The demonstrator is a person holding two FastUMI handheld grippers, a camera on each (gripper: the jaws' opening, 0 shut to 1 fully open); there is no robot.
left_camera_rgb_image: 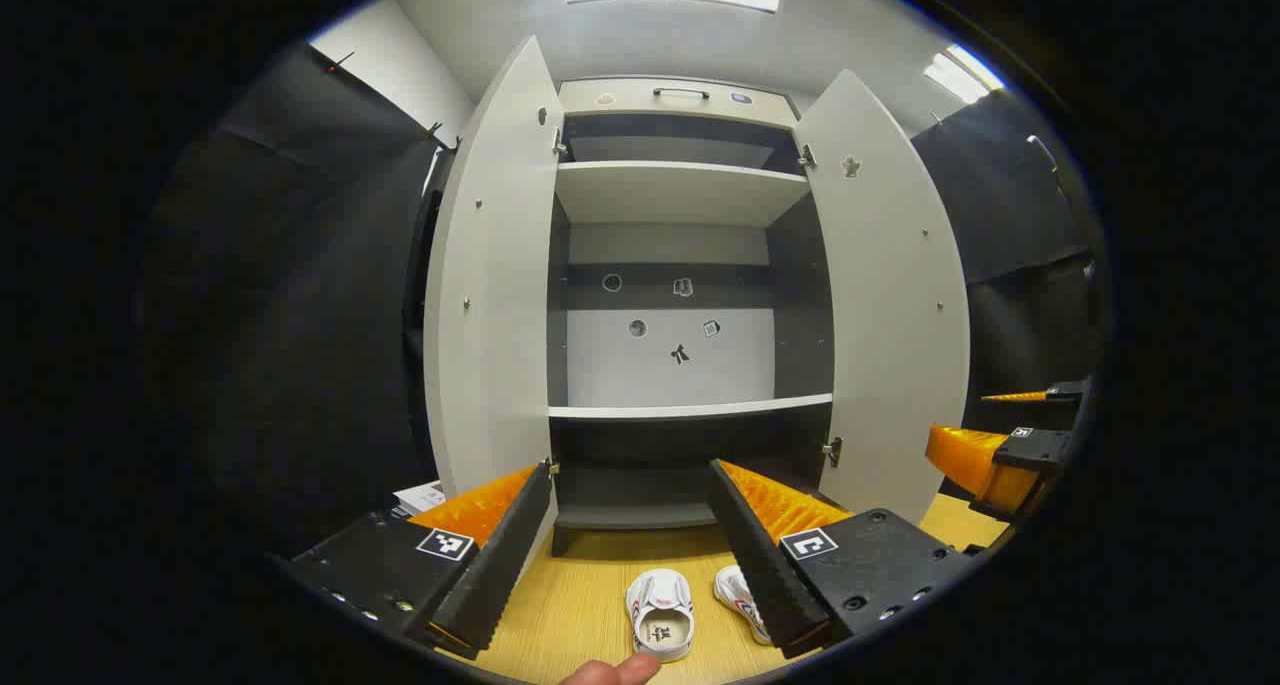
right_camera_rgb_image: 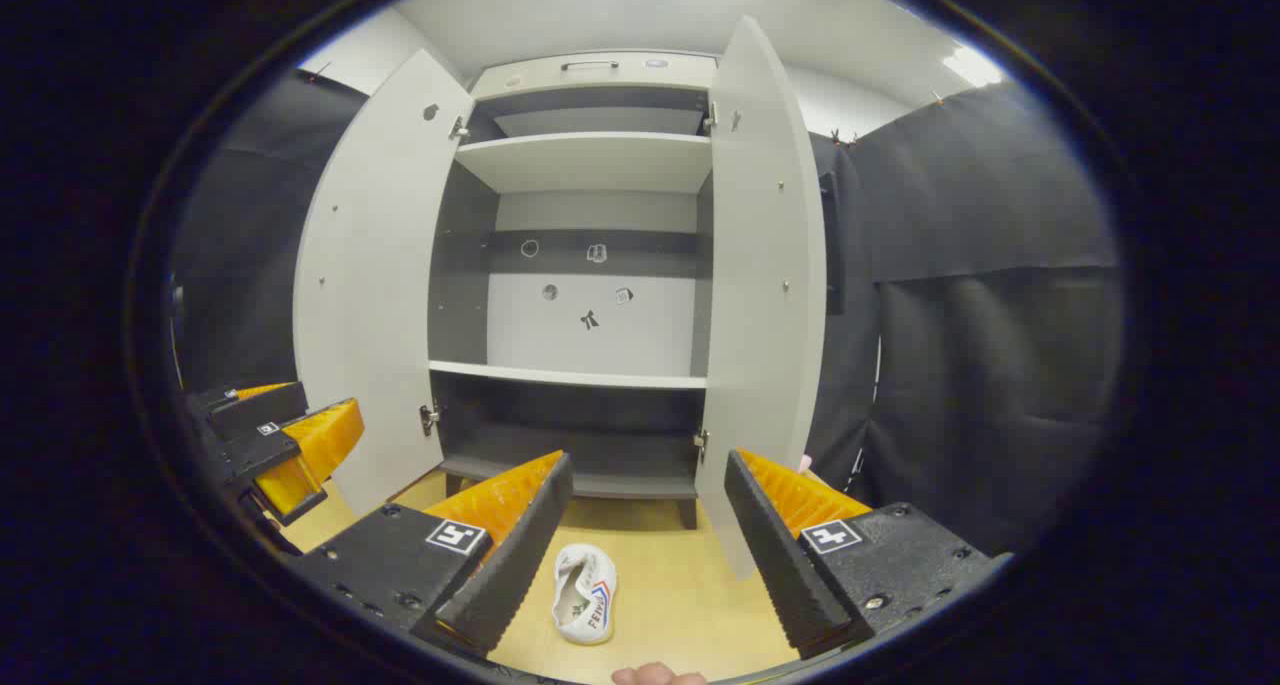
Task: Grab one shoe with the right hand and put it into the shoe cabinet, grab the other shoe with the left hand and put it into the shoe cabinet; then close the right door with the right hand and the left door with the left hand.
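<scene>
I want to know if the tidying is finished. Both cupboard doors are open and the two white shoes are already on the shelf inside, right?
Not quite. Both doors are open, but the two white shoes lie on the wooden floor in front of the shoe cabinet, not on a shelf. The left gripper view shows both.

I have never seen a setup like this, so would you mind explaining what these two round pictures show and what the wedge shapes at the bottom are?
Each picture comes from a fisheye camera riding on a handheld two-finger gripper; a person holds one in each hand. The wedges at the bottom are that gripper's own fingers. The left gripper and the right gripper are both open and hold nothing. Ahead stands a shoe cabinet with its left door and right door swung open and its shelves bare. On the wooden floor before it lie two white shoes: one shoe and the other shoe beside it. The left gripper view also catches the right gripper at its right edge.
</scene>
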